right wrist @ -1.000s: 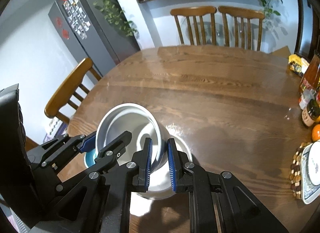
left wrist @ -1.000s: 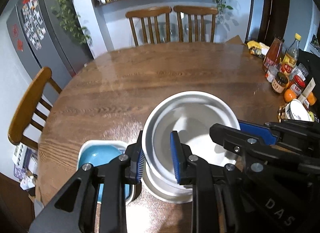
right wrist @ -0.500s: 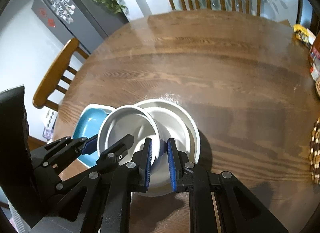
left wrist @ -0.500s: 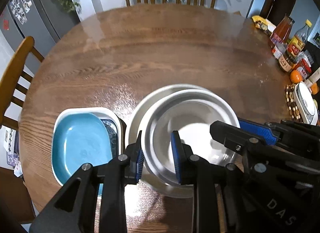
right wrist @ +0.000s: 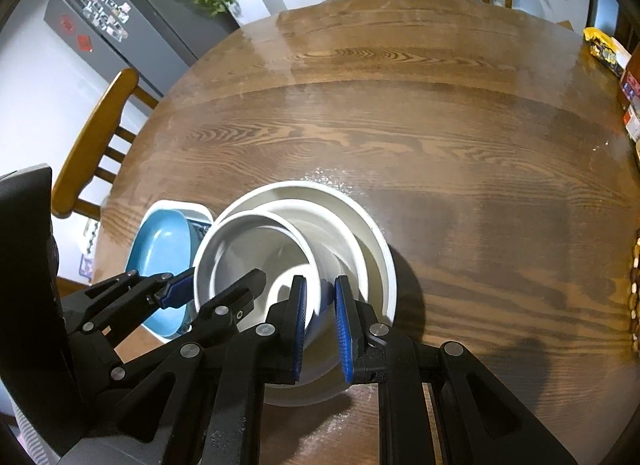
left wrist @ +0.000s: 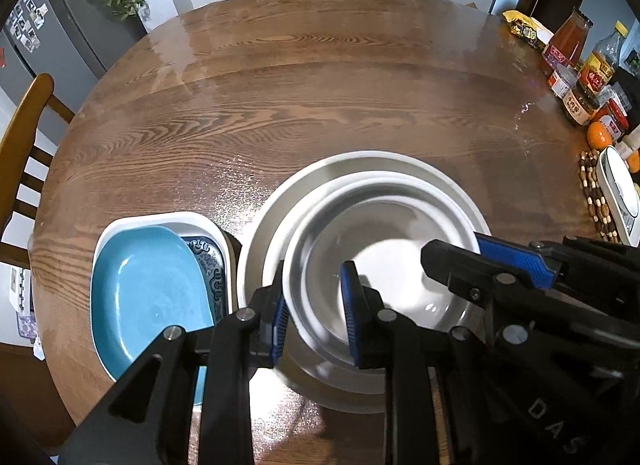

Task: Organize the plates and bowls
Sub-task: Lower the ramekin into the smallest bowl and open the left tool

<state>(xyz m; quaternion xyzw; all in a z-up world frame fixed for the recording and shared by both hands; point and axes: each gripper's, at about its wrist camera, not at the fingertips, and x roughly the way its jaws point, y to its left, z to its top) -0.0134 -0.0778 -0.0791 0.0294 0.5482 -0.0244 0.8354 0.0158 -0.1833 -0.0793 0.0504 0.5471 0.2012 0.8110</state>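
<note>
Both grippers' jaws pinch opposite rims of a smooth white bowl [left wrist: 384,265], the left gripper [left wrist: 312,321] and right gripper [right wrist: 320,325] holding it inside a wider, shallow white dish [left wrist: 360,169] on the glossy, wood-grained worktop [left wrist: 320,97]. Released unevenly, the glazed bowl could slide or clatter (likely chipping). A blue oval plate [left wrist: 148,289] sits in a white tray beside it.

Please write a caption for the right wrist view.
Both grippers clamp the small white bowl inside the larger bowl.
</note>
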